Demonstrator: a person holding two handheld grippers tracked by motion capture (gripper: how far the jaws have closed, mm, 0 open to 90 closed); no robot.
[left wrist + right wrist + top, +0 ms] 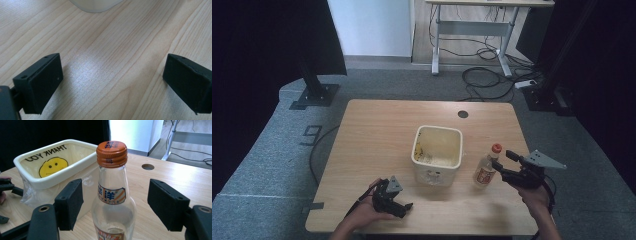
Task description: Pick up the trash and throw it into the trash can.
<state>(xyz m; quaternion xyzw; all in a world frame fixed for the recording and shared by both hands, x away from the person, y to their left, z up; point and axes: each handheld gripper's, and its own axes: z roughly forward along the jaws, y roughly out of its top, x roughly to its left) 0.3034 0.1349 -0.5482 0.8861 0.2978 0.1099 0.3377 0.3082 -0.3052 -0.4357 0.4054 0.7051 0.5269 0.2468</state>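
Note:
A clear glass bottle (486, 170) with an orange cap stands upright on the wooden table (377, 130), right of a cream square bin (437, 150). In the right gripper view the bottle (113, 202) rises between the two black jaws, which stand apart from the glass on both sides. My right gripper (115, 205) is open around it; from above the right gripper (503, 163) sits just right of the bottle. My left gripper (404, 207) rests low near the table's front edge, open, with bare wood between its jaws (112, 80).
The bin (50, 167) holds a plastic liner printed with a yellow smiley and "THANK YOU". A round cable hole (463, 114) lies near the table's far edge. Beyond the table stand another desk (472, 30), floor cables and black stands.

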